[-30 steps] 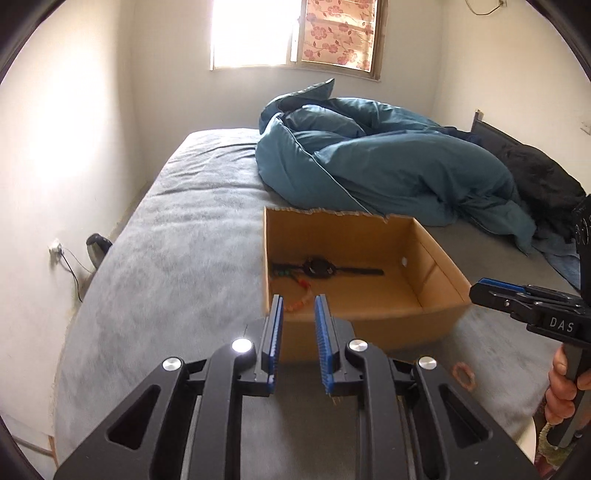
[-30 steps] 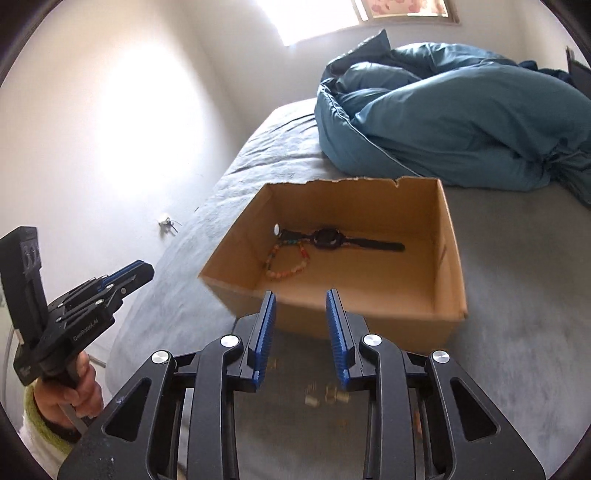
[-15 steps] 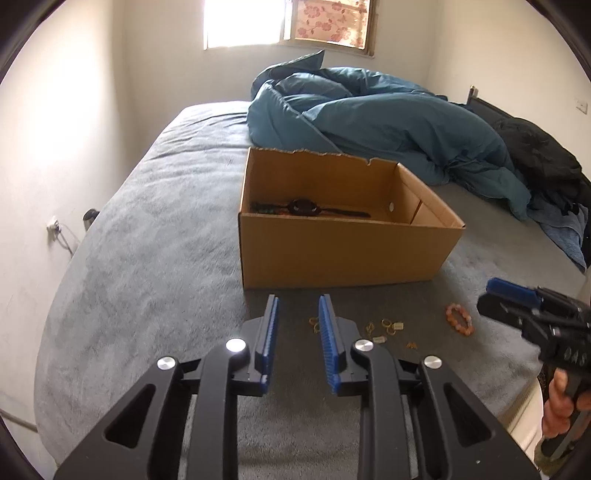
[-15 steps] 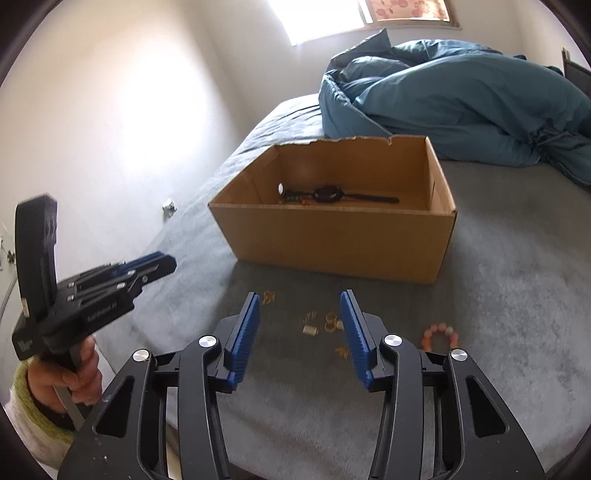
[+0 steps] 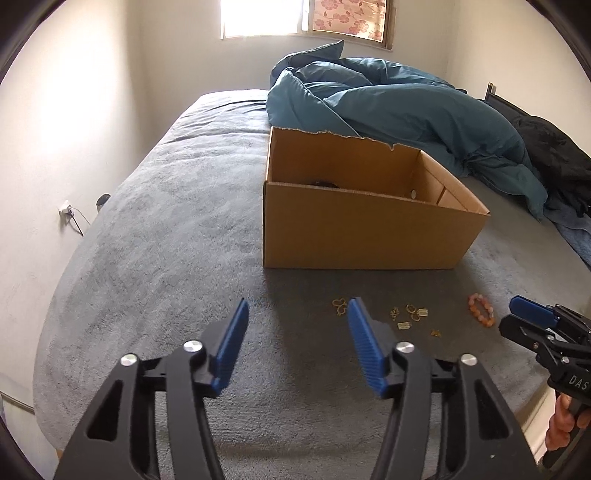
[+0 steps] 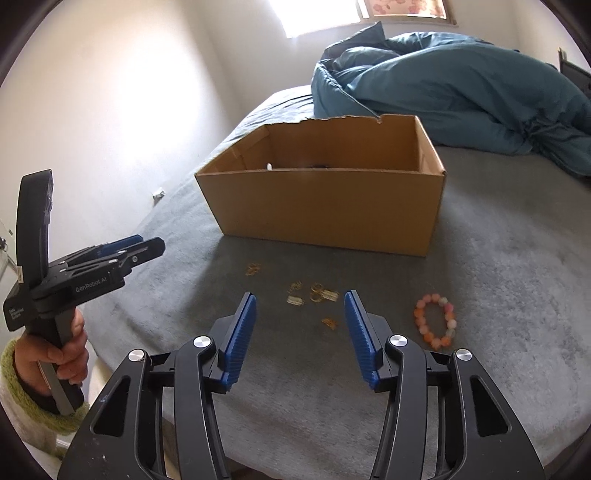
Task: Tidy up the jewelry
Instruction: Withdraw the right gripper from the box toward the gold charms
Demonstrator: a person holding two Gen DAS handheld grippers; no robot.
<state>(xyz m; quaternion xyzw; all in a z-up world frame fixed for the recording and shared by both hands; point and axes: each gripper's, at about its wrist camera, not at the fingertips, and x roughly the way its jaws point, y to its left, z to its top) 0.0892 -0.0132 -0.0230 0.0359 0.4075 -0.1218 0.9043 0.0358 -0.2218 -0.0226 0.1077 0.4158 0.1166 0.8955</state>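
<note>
One cardboard box (image 6: 325,206), one pink bead bracelet (image 6: 436,320) and several gold pieces (image 6: 314,293) lie on the bed (image 6: 498,295) before it. Your left gripper (image 5: 297,314) is opening, empty; right gripper (image 6: 299,306) released, empty — both angled downward.

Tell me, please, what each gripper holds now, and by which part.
Nothing is held. The left gripper is opening with nothing between its jaws, and the right gripper is open and empty above the gold jewelry.

A crumpled teal duvet (image 5: 399,107) lies heaped on the grey bed (image 5: 166,229) beneath a bright window (image 5: 262,18) with a floral curtain (image 5: 347,16). Dark clothing (image 5: 554,147) lies beside it. A wall socket (image 5: 65,216) holds a plug.
</note>
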